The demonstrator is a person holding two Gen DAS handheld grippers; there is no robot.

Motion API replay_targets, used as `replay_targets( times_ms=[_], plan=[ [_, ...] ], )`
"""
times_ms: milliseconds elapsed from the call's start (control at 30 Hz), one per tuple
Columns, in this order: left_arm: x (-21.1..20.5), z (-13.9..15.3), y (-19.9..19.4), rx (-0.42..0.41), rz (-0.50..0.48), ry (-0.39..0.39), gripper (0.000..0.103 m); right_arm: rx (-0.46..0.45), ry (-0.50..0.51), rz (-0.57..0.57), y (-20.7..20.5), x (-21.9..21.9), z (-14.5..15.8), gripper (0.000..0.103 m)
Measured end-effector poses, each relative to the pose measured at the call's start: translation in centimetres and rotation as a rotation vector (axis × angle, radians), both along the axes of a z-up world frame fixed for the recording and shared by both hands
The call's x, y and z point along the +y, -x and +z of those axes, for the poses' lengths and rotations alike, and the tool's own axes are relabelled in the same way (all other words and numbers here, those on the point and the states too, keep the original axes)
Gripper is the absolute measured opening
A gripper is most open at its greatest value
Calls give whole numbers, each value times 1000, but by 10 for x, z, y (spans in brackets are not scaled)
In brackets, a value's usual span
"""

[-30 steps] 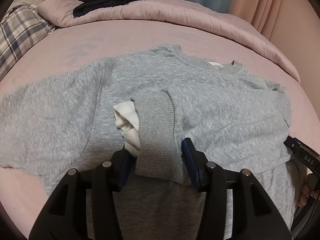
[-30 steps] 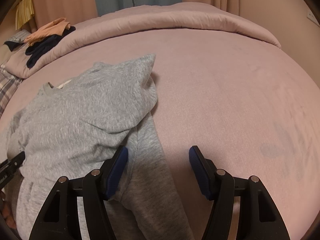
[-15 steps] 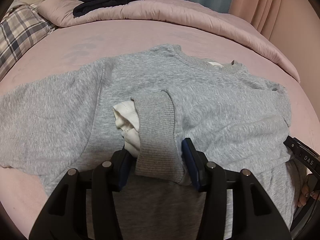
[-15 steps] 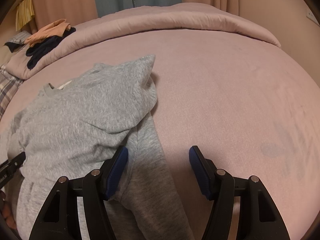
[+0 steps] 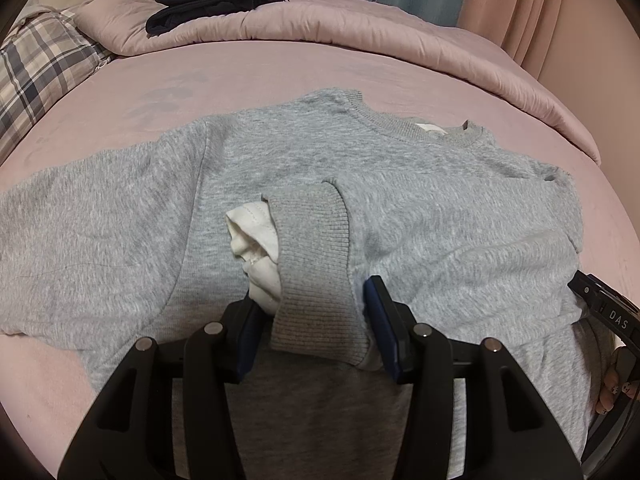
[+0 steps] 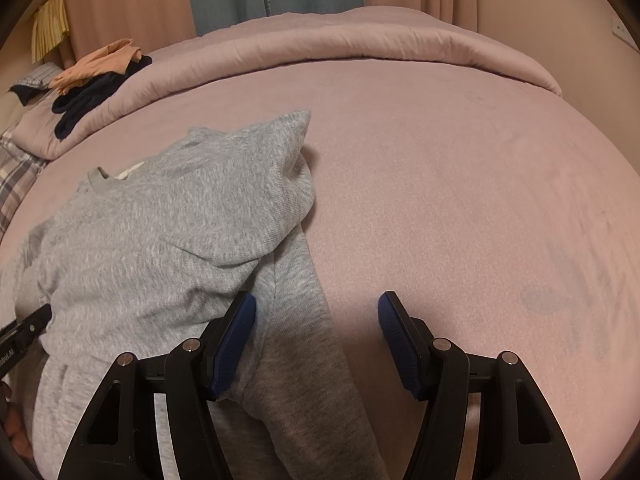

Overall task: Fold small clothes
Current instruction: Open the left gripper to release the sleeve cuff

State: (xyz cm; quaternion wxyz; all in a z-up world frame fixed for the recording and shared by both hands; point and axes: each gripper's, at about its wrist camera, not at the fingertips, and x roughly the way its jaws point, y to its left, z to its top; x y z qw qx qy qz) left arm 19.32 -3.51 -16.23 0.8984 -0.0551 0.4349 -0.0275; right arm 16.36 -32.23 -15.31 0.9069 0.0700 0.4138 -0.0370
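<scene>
Almost nothing differs across the three moments. In the right wrist view the grey sweatshirt [image 6: 168, 232] sits very slightly lower and further left than a second ago, a small drift of the camera and no shift of cloth on the bed [image 6: 460, 184]. In the left wrist view the ribbed cuff [image 5: 316, 268] and the white lining [image 5: 252, 236] lie between the fingers [image 5: 380, 320] of the left gripper [image 5: 312, 328] exactly as before. The right gripper [image 6: 316, 340] shows the same wide gap.

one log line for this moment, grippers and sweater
left hand-held gripper: open around cuff | right hand-held gripper: open, at hem | sweater: right sleeve folded across on bed
</scene>
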Motion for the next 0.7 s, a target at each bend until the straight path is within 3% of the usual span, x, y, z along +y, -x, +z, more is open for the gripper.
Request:
replay_targets(
  times_ms=[267, 433, 467, 533, 567, 633, 700],
  plan=[
    [5, 3, -3, 23, 3, 40, 50, 0, 2, -1, 0, 1, 0, 64],
    [29, 23, -4, 124, 33, 198, 66, 9, -11, 7, -1, -1, 1, 65],
    [41, 35, 0, 112, 50, 253, 68, 11, -28, 10, -2, -3, 2, 67],
    [61, 55, 12, 54, 74, 280, 74, 18, -71, 25, -5, -9, 5, 70],
    [75, 66, 18, 21, 108, 263, 84, 28, -84, 33, -6, -11, 7, 70],
    [98, 80, 29, -20, 180, 223, 93, 61, -118, 32, -5, -16, 15, 70],
    [130, 87, 39, -44, 246, 213, 95, 72, -175, 15, 3, -22, 24, 70]
  ],
)
